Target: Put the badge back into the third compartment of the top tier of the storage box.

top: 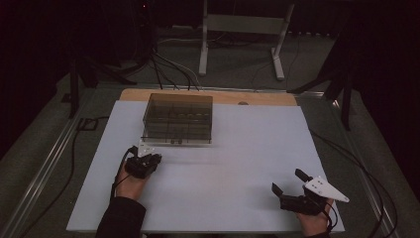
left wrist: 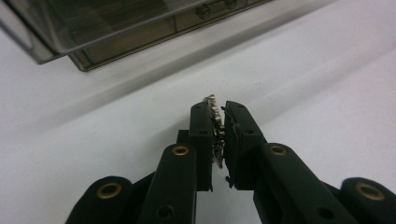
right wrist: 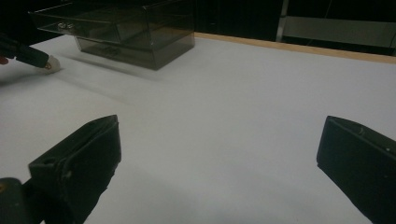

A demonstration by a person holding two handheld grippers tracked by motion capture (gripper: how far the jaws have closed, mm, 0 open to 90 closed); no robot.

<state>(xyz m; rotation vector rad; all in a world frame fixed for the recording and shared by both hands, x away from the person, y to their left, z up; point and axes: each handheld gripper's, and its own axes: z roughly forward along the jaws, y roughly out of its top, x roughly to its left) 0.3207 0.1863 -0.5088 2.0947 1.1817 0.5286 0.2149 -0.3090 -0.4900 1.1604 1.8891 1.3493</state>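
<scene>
Already clamped, the left gripper (left wrist: 218,135) has its two black jaws drawn almost together on a small sparkling metal piece (left wrist: 215,127), perhaps a bit of jewellery, whose bright toothed edge pokes out above the pads, its long axis running along the jaws. Seen from the high view, the left gripper (top: 144,162) sits on the white table (top: 237,163) with the smoky clear drawer box (top: 178,119) at about one o'clock from it, near but apart; the box's front edge, with its two small drawer knobs (top: 176,141), faces the person. That is the relation the next move seems to turn on: the held piece lies just short of the box front, and the left hand (top: 130,184) is by far the nearer one. In the left gripper view the box (left wrist: 116,28) looms at eleven o'clock beyond the fingertips, one drawer slightly forward. The left forearm comes in from six o'clock, wrist low, jaws pointing up-table. Well apart at four o'clock, the right gripper (top: 292,191) rests near the table's near edge, jaws spread wide and holding nothing, aimed toward ten o'clock
</scene>
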